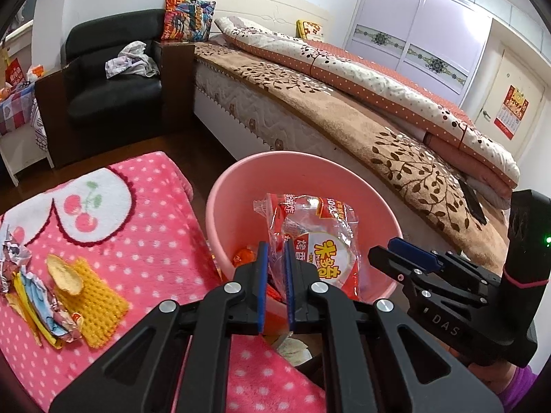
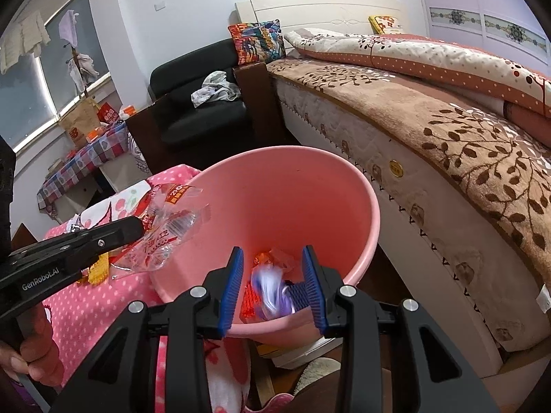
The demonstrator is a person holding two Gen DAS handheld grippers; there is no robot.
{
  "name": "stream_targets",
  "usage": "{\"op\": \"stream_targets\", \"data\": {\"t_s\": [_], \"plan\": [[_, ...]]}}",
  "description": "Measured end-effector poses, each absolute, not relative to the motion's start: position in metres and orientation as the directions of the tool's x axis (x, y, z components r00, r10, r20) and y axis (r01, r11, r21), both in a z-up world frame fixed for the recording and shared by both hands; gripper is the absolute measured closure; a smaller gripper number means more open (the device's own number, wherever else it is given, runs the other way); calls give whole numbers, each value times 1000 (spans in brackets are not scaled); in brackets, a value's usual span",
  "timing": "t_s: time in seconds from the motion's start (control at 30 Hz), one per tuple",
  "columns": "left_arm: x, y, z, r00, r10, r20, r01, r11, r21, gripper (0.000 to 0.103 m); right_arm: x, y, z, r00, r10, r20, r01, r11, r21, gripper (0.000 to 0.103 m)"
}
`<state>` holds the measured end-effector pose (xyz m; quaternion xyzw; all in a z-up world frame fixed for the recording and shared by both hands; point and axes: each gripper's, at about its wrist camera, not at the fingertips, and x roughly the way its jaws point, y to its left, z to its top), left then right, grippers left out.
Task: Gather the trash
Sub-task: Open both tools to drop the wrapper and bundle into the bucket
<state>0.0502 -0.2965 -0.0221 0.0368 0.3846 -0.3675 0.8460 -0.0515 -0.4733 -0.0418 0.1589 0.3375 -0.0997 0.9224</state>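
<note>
Clear red-printed wrapper [image 1: 316,241], crinkled, hangs over the pink bucket [image 1: 227,203], pinched in the left gripper's [image 1: 275,275] closed jaws. The bucket stands between the blanket-covered bench [image 1: 148,241] and the bed [image 1: 310,127]. The right gripper's [image 2: 273,289] jaws gape, empty, above the bucket's near rim.

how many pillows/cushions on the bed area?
2. A colourful printed cushion leans against the headboard at the bed's near corner by the black armchair; a yellow flowered cushion sits further along the headboard. More may be hidden behind the folded quilt.

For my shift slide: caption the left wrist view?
Left tongs hold a clear snack wrapper over the pink bin.
</note>
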Motion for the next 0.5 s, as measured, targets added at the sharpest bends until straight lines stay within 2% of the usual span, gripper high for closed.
{"op": "stream_targets", "data": {"t_s": [0.1, 0.2, 0.33, 0.5], "plan": [[52, -297, -23, 415, -603, -681, 647, 722, -244, 91, -52, -475, -43, 753, -76, -654, 293, 928, 229, 68], [52, -296, -23, 416, -600, -683, 642, 726, -247, 74, -52, -475, -43, 753, -76, -653, 293, 928, 230, 68], [51, -293, -19, 419, -609, -673, 639, 724, -258, 69, -53, -474, -41, 756, -77, -650, 292, 929, 230, 68], [50, -289, -16, 421, -611, -670, 633, 727, -265, 68, -55, -472, -39, 761, -80, -643, 291, 929, 230, 68]]}}
